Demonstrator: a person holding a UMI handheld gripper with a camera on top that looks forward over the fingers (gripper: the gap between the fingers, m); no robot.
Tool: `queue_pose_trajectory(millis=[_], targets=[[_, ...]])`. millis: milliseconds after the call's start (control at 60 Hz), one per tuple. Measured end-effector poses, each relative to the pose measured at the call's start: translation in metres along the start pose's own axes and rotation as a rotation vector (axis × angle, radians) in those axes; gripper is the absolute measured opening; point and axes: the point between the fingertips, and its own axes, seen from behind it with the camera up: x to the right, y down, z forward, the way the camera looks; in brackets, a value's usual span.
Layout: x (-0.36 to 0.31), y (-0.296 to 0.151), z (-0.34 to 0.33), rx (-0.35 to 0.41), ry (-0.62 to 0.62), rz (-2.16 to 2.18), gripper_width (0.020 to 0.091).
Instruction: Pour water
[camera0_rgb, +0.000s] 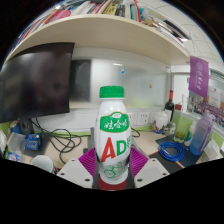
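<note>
On the left we see a dark monitor (38, 82) above a tangle of cables (55, 140) on the desk (150, 142). At centre our gripper (112, 166) holds the bottle (113, 135) upright — both magenta pads (89, 160) press its sides. It is white with a green cap; its contents are hidden. To the right a blue tray (172, 152) — contents unclear.
</note>
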Motion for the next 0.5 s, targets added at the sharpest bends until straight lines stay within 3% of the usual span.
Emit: queue_pose_trajectory(millis=[300,367,500], targets=[[-0.012,0.057,0.042,-0.023,-0.058,0.029,0.0461],[-0.015,0.055,0.041,0.013,-0.065,0.013,0.0460],[-0.012,0.056,0.035,0.027,-0.053,0.034,0.0533]])
